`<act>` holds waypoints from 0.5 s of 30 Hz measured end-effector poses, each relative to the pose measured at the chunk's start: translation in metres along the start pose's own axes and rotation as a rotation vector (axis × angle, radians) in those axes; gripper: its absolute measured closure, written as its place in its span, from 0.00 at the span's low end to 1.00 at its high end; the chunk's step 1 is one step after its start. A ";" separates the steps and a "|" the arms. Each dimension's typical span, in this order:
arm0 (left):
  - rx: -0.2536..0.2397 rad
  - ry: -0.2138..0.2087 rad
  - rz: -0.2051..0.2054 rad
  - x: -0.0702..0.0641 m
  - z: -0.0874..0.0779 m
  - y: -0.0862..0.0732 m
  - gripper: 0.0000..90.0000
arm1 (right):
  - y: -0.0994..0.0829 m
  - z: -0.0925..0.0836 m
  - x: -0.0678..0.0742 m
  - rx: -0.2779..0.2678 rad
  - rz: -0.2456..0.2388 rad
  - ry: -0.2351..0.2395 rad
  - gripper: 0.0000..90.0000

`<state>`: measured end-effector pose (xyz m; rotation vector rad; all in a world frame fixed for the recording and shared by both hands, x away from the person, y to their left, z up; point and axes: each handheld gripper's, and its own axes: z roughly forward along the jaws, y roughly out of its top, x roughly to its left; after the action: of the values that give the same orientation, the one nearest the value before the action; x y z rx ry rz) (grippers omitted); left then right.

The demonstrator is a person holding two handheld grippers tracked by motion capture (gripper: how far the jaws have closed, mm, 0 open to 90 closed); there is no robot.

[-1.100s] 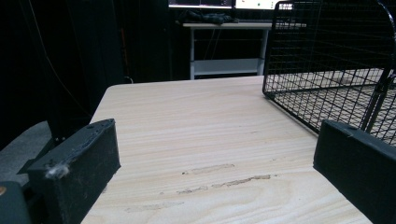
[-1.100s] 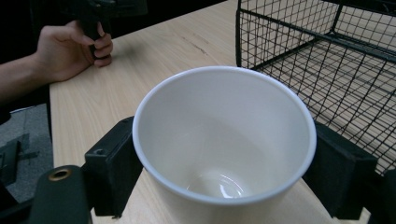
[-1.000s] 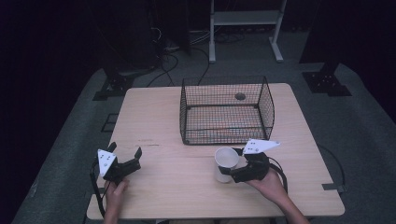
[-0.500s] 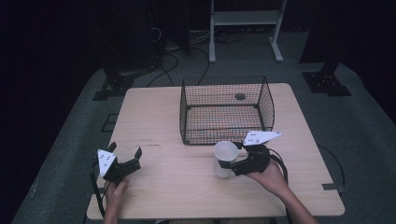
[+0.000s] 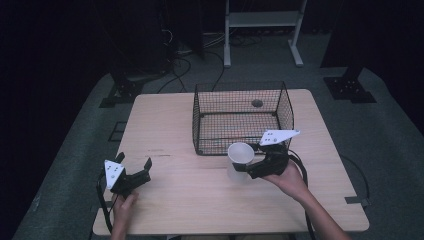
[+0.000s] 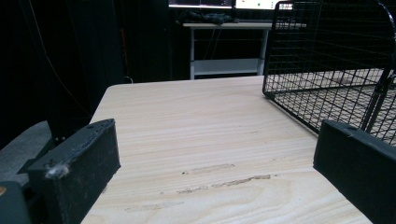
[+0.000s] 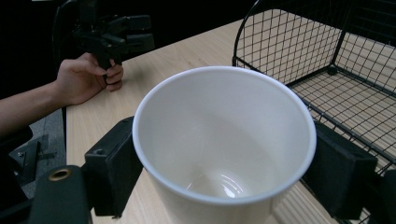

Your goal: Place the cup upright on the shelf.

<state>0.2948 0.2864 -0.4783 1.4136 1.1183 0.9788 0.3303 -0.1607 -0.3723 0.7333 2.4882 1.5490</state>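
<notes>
Nearest you, your left gripper (image 5: pixel 134 175) rested at the near left of the table (image 5: pixel 165 125), jaws spread wide with nothing between them. Your right gripper (image 5: pixel 251 166) had its jaws clamped on the white cup (image 5: pixel 240 159), upright, just before the wire basket (image 5: pixel 242 117) farther back.

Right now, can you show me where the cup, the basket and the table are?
cup (image 7: pixel 219 140), right gripper view, on its white inside wall.
basket (image 5: pixel 242 85), high view, on its far top rim.
table (image 5: pixel 165 120), high view, on bare wood left of the basket.
</notes>
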 end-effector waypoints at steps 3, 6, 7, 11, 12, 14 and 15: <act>-0.001 0.000 -0.001 0.000 0.000 0.000 0.00 | 0.003 0.000 -0.002 -0.003 0.001 0.005 0.21; 0.000 0.000 -0.002 0.000 0.000 0.000 0.00 | 0.010 0.001 -0.005 0.000 0.000 0.008 0.21; 0.000 0.000 -0.002 0.000 0.000 0.000 0.00 | 0.010 0.001 -0.005 0.000 0.000 0.008 0.21; 0.000 0.000 -0.004 0.000 0.000 0.000 0.00 | 0.017 0.001 -0.008 0.000 -0.007 0.010 0.21; 0.000 0.000 -0.004 0.000 0.000 0.000 0.00 | 0.019 0.002 -0.008 0.001 -0.008 0.010 0.21; -0.001 0.000 -0.005 0.000 0.000 0.000 0.00 | 0.022 0.002 -0.009 0.002 -0.011 0.013 0.21; -0.001 0.000 -0.005 0.000 0.000 0.000 0.00 | 0.023 0.002 -0.010 -0.001 -0.013 0.013 0.21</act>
<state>0.2948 0.2864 -0.4782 1.4090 1.1208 0.9753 0.3473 -0.1550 -0.3549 0.7071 2.4959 1.5556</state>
